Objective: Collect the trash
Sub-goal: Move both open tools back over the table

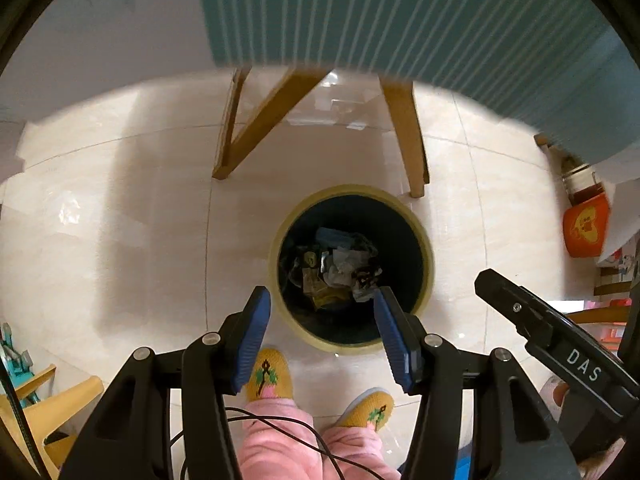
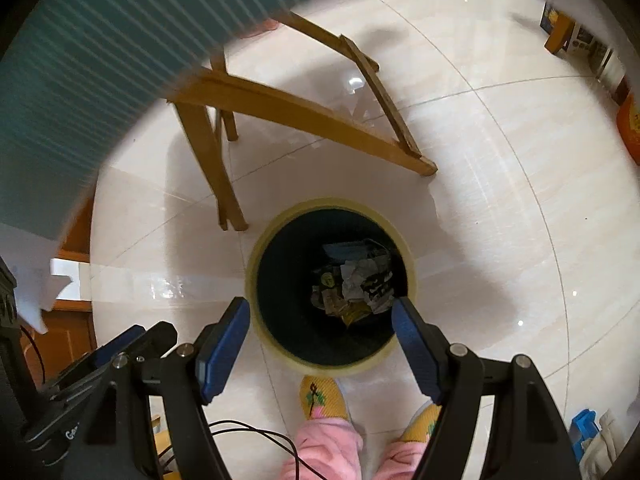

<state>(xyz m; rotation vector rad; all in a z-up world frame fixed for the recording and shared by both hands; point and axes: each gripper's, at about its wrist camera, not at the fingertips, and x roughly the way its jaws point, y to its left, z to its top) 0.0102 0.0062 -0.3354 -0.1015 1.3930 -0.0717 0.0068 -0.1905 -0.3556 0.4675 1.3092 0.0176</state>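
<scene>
The round waste bin with a pale yellow rim and dark inside [image 1: 426, 236] stands upright on the glossy cream-tiled floor [image 1: 120, 220], its mouth facing straight up toward both cameras. At its bottom lies a heap of crumpled paper and printed wrappers [image 1: 340, 266]; the pieces are too tangled to count. Above the bin, the left tongs [image 1: 322, 300] are spread with nothing between the two ribbed blue pads [image 1: 256, 320]. The right tongs [image 2: 320, 308] are spread wider, also empty, their two pads the same ribbed blue. Just below the bin are two yellow knitted slippers [image 1: 270, 374] with a flower pattern, under pink fleecy trouser legs [image 1: 276, 448]. Beyond the bin, slanted wooden legs [image 1: 404, 132] carry a tabletop draped in a teal ribbed cloth [image 1: 400, 20]. An orange container [image 1: 586, 226] sits at the right edge
</scene>
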